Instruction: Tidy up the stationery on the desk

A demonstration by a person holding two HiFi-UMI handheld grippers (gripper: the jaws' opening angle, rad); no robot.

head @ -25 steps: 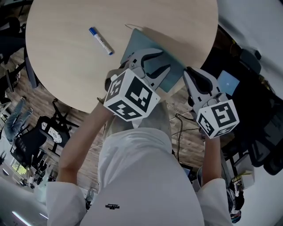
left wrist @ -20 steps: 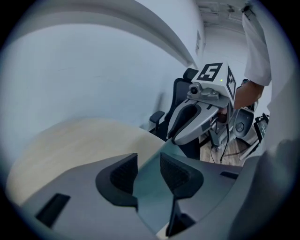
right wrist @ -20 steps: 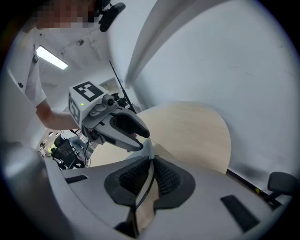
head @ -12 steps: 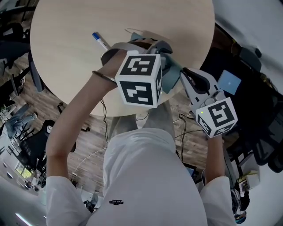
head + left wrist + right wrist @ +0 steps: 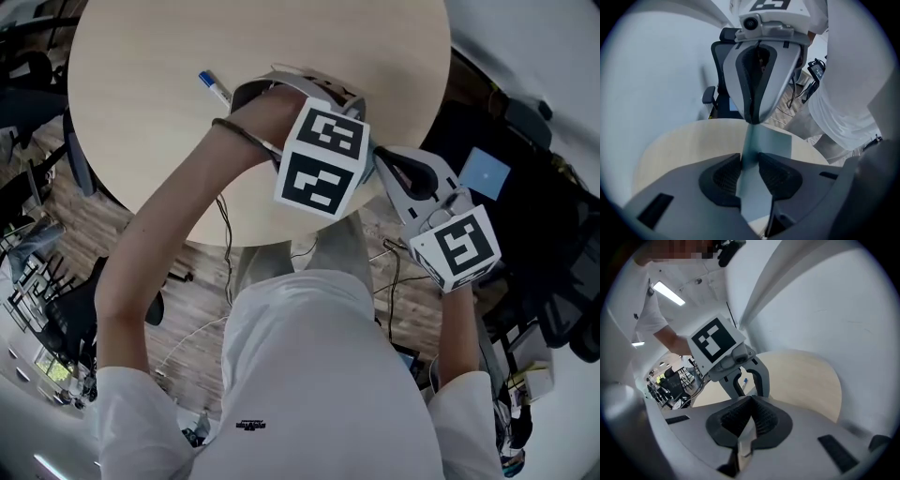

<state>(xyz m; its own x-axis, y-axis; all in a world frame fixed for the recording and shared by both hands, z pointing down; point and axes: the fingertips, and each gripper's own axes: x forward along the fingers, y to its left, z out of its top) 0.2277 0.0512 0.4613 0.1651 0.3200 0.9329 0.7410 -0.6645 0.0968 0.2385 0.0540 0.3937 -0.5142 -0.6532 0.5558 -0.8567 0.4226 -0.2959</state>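
Your left gripper [image 5: 749,174] and right gripper [image 5: 749,416] each pinch an opposite end of the teal book [image 5: 768,145] at the desk's [image 5: 141,122] near right edge. The book's length runs between them. A pen [image 5: 214,88] lies further left.

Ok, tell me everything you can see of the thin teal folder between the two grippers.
The thin teal-blue folder looks like plain matte card, flat and unmarked. The left gripper pinches its near edge and the right gripper its opposite edge, so it spans between them over the round light wooden table. The head view mostly hides it.
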